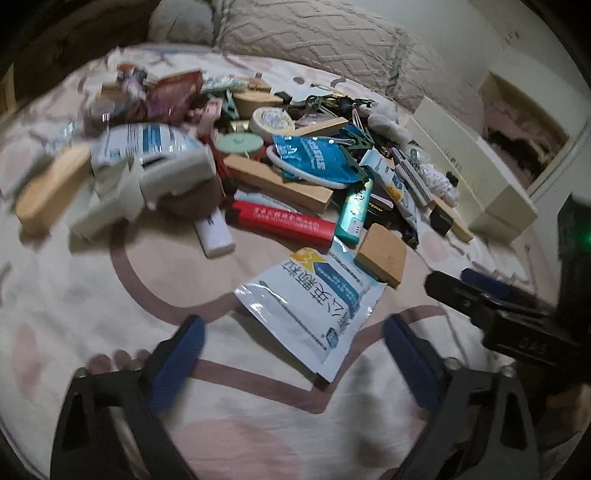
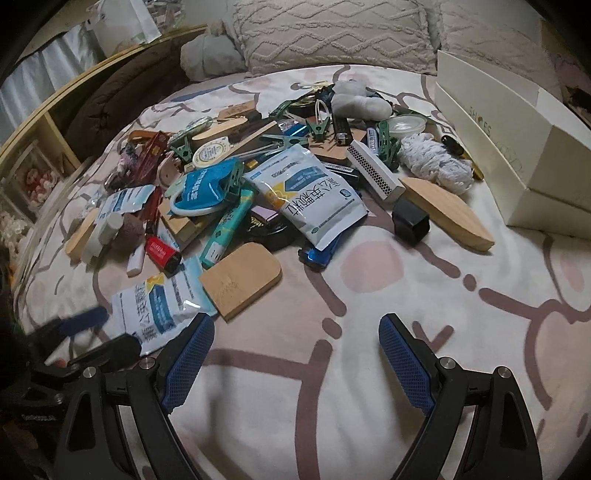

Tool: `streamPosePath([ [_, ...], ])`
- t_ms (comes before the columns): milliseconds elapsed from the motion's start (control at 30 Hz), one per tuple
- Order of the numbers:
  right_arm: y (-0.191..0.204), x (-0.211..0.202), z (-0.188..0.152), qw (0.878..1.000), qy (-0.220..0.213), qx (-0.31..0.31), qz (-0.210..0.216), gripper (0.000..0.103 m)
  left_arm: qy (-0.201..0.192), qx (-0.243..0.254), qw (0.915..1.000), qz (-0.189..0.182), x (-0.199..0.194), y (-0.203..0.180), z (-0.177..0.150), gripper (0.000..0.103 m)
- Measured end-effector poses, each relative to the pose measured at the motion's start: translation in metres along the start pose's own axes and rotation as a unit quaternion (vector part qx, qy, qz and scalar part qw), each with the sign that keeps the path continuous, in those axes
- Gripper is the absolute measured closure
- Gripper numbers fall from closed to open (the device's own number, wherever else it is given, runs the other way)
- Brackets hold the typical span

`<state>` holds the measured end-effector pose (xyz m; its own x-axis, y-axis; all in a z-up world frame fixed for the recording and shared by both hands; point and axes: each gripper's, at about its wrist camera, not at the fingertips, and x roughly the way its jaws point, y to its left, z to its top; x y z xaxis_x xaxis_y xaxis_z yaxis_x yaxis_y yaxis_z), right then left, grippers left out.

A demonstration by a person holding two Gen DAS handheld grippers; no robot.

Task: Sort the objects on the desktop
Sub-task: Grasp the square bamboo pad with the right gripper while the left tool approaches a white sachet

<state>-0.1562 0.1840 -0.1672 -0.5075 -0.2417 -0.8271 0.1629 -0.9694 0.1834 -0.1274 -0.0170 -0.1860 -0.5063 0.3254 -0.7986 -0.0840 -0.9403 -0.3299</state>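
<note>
Glossy sachet [image 1: 314, 302] lies flat before the gaping, empty left gripper [image 1: 293, 332]; rounded wooden block [image 1: 382, 254] touching; right gripper [image 2: 297, 332] wide apart.

Dim, warm indoor light; strong fisheye bending and dark vignette at edges; left wrist view motion-blurred, especially at its left side; right wrist view sharper

Textured pillows [image 2: 332, 33], patterned bedsheet [image 2: 369, 369], wood shelf [image 2: 40, 136]

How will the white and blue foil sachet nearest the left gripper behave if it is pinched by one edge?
The foil sachet looks thin and flat, so it will probably flop. Its glossy surface may slip between the pads. It seems light, lying flat on the bedsheet.
</note>
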Motion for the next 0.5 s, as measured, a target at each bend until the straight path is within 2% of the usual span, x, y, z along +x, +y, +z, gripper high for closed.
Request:
streamPosePath([
  [67,-0.003,-0.001,0.001,1.0,-0.016,0.015,0.008,0.01,-0.003,-0.003,1.0,-0.002,0.0,-0.001,0.0,0.015],
  [100,-0.004,-0.001,0.001,1.0,-0.022,0.018,0.01,0.0,-0.004,-0.006,1.0,-0.004,0.0,-0.001,0.001,0.019],
  [233,0.0,0.008,0.007,1.0,-0.016,0.011,0.016,0.0,-0.007,-0.029,0.9993,-0.021,0.001,0.002,0.002,0.028],
  [333,0.002,0.011,0.005,1.0,-0.016,0.007,0.016,0.0,-0.005,-0.042,0.9986,-0.032,0.002,0.002,0.003,0.042],
  [400,0.001,0.012,0.003,1.0,-0.013,0.005,0.013,0.0,-0.004,-0.049,0.998,-0.039,0.002,0.003,0.003,0.06],
  [500,-0.001,0.014,-0.002,1.0,-0.004,0.007,0.008,0.0,0.001,-0.066,0.9965,-0.052,0.001,0.009,0.001,0.075],
])
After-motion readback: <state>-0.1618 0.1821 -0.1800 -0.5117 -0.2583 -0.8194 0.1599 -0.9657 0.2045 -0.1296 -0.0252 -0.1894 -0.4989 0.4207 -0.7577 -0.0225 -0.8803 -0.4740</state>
